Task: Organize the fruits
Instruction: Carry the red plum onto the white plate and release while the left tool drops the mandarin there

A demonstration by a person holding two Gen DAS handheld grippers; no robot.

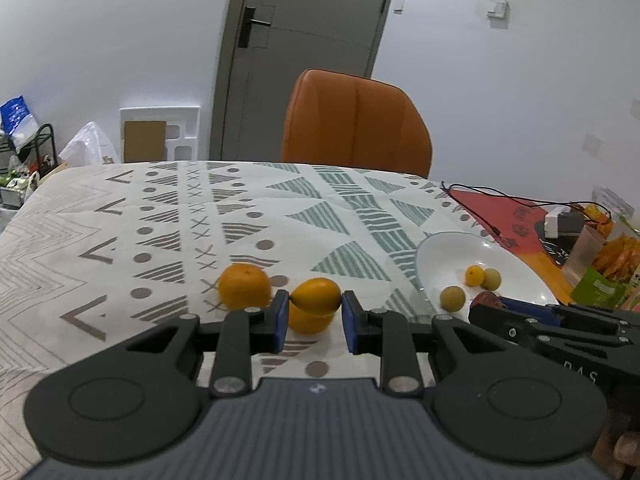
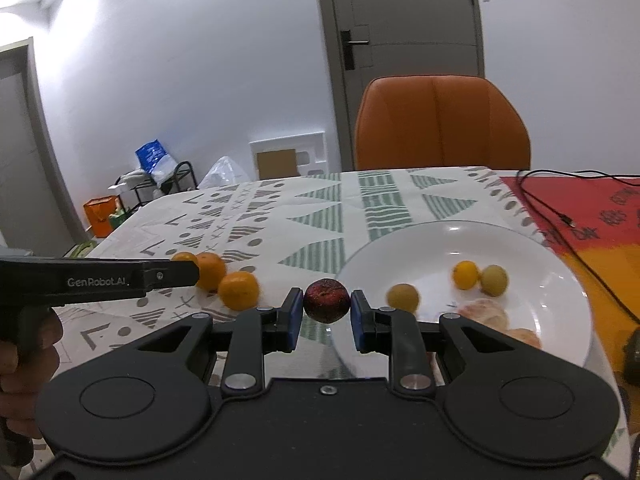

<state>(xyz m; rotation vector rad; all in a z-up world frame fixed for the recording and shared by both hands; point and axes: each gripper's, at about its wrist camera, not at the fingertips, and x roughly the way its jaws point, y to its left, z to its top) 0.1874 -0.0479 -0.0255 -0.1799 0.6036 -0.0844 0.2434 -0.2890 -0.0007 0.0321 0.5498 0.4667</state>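
Orange oval fruit [image 1: 316, 294] sits clamped in the left gripper [image 1: 315, 307], hiding another beneath; the right gripper [image 2: 327, 307] pinches a dark red round fruit [image 2: 326, 300] at the white plate [image 2: 560, 280] rim.

On the patterned tablecloth [image 1: 120, 220], three round orange citrus fruits [image 2: 239, 290] lie close together to the left of the shallow white plate [image 2: 560, 292]. Two of them [image 1: 244, 285] sit side by side, with the third [image 1: 310, 318] just in front. In the plate lie several small round fruits [image 2: 465, 275]. Behind the table stands an orange padded chair [image 1: 356, 124], with a grey door [image 1: 304, 40] beyond it.
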